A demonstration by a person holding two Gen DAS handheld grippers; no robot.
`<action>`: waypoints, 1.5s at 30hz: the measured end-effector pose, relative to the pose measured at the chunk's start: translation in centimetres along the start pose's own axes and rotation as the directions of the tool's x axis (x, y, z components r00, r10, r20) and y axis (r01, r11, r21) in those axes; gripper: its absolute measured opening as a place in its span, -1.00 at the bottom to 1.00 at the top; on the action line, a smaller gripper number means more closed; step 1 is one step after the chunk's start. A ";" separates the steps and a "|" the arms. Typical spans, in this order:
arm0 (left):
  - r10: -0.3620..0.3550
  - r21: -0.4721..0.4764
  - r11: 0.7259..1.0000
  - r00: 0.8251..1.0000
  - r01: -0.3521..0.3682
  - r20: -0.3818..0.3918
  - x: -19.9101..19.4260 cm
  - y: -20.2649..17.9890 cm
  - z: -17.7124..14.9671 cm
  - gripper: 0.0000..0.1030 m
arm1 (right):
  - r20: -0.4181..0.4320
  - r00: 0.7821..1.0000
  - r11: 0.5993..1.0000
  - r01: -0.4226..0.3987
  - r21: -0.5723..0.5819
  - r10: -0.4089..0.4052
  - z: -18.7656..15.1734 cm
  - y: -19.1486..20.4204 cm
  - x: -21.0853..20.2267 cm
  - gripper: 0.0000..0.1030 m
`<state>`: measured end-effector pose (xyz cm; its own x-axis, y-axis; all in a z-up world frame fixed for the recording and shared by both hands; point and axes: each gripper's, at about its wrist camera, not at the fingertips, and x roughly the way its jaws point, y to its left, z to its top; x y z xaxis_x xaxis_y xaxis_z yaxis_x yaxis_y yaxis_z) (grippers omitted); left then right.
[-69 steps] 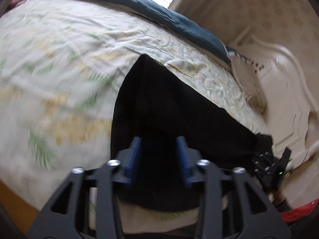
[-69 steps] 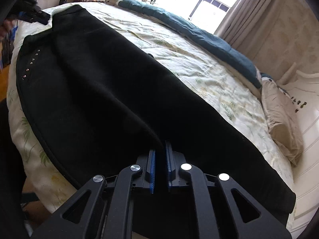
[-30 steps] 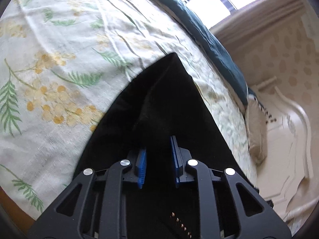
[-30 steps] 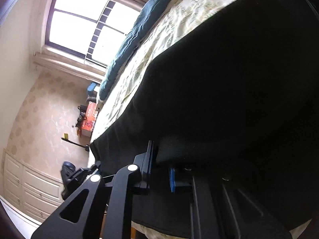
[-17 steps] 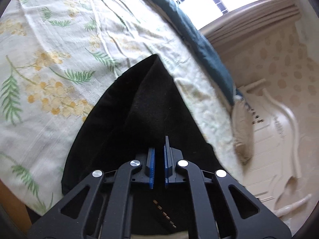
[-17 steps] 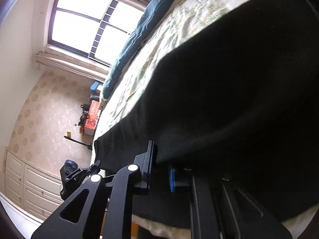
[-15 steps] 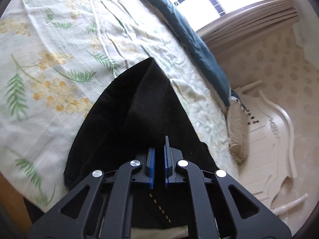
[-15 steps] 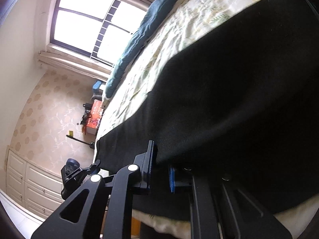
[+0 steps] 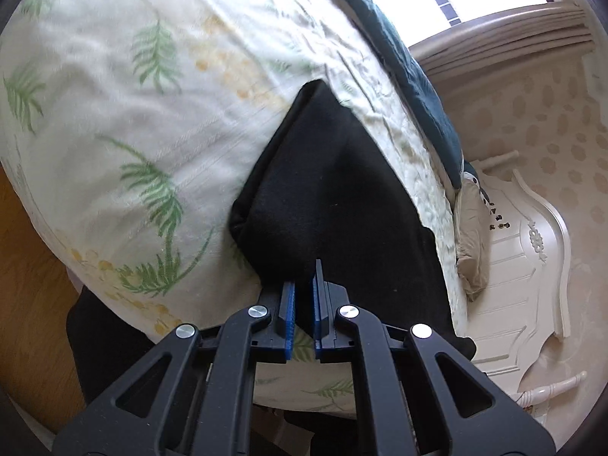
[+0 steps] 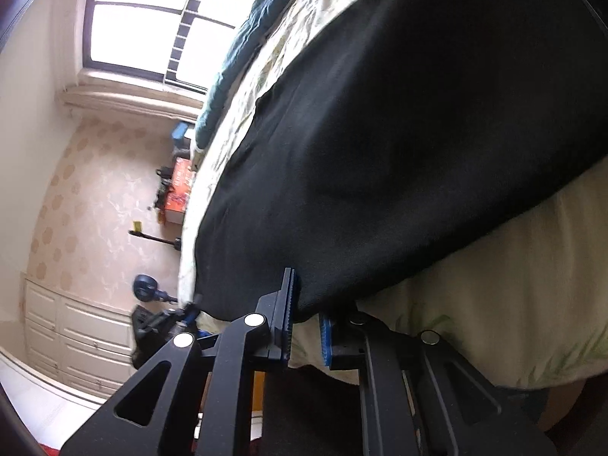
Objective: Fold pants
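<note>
Black pants (image 9: 334,197) lie on a bed with a leaf-print sheet (image 9: 114,114), one corner pointing away toward the window. My left gripper (image 9: 303,285) is shut on the pants' near edge, close to the side of the mattress. In the right wrist view the pants (image 10: 399,133) stretch across the bed. My right gripper (image 10: 307,300) is shut on their lower edge, which hangs over the pale sheet (image 10: 494,304). The left gripper (image 10: 163,319) shows blurred at the pants' far end.
A teal blanket (image 9: 399,60) runs along the bed's far side under the window. A beige pillow (image 9: 471,235) leans on the white headboard (image 9: 532,266). Wooden floor (image 9: 26,266) lies beside the bed. White drawers (image 10: 68,326) and an orange box (image 10: 178,190) stand by the wall.
The left jaws closed on the pants' edge, then pulled it back toward the mattress side. The right gripper drew its edge nearer the bed's rim, baring more sheet below.
</note>
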<state>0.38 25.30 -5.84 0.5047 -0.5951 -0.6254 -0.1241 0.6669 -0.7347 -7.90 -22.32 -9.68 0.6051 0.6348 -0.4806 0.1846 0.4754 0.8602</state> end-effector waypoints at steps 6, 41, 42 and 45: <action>0.068 0.190 0.979 0.997 -0.074 0.037 -1.5 -3.0 -0.5 -0.84 | -0.021 0.998 0.999 -0.051 0.017 0.051 0.3 0.0 -0.4 -0.64; 0.061 0.334 0.939 0.995 -0.086 0.084 5.8 -11.3 -1.8 0.69 | 0.651 0.624 0.894 0.201 0.400 -0.431 16.8 -17.1 -32.4 -0.53; 0.062 0.332 0.939 0.994 -0.087 0.085 5.9 -11.3 -1.8 0.69 | 0.648 0.636 0.899 0.192 0.393 -0.419 16.8 -17.2 -32.3 -0.53; 0.070 0.340 0.935 0.994 -0.096 0.088 5.9 -11.5 -1.9 0.70 | 0.655 0.645 0.909 0.169 0.380 -0.394 17.0 -17.4 -32.3 -0.53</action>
<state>3.18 13.25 -1.61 0.5683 -0.5049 -0.6497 0.1258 0.8336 -0.5378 -17.48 -61.47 -6.24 0.8245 -0.1772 -0.5373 0.5650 0.3080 0.7655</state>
